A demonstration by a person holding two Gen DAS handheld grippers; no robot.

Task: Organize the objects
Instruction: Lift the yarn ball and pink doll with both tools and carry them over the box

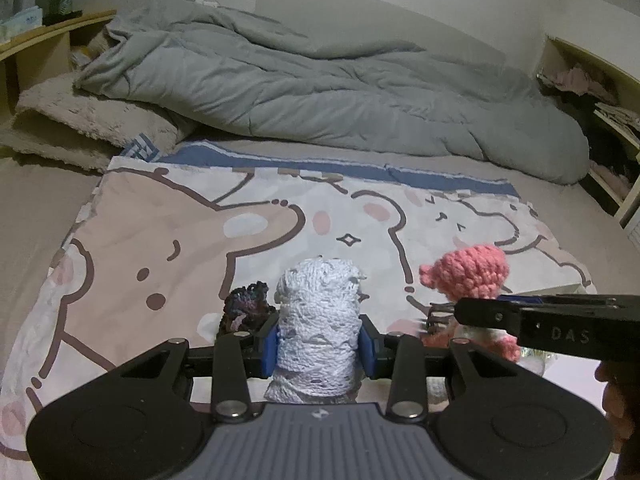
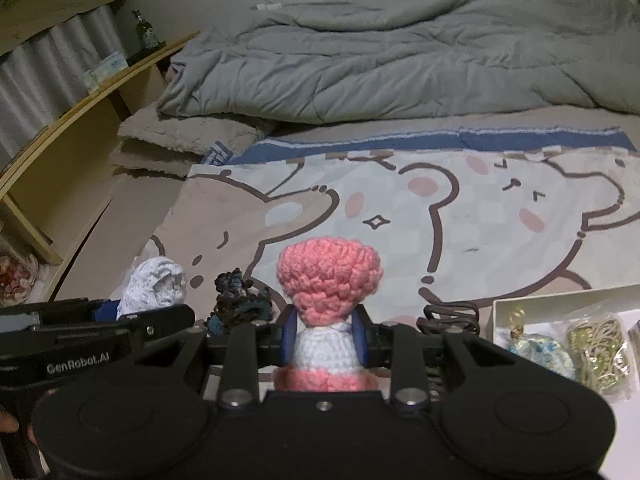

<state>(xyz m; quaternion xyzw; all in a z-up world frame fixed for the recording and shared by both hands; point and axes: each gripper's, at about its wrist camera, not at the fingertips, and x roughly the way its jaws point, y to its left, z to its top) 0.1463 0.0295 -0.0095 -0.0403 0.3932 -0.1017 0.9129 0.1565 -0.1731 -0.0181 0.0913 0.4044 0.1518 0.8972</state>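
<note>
From where I sat, the white crocheted piece [image 1: 316, 332] had its lower end hidden behind the left gripper [image 1: 318, 346] body. The pink doll [image 2: 330, 304] lost its feet the same way. The white box [image 2: 560, 304] ran off the frame edge — its packets too blurred to identify.

Left claw [image 1: 319, 350] and right claw [image 2: 325, 338] clamped

Two texts can be read. White letters "GenRobot.AI" stand on the black side of the left gripper [image 2: 108, 312] — in the right wrist view, left of the right gripper's fingers [image 2: 288, 340]. Raised letters "DAS" stand on the dark body of the right gripper [image 1: 444, 314] — in the left wrist view, right of the left gripper's fingers [image 1: 270, 350]. The bottle's label is too small to read.
</note>
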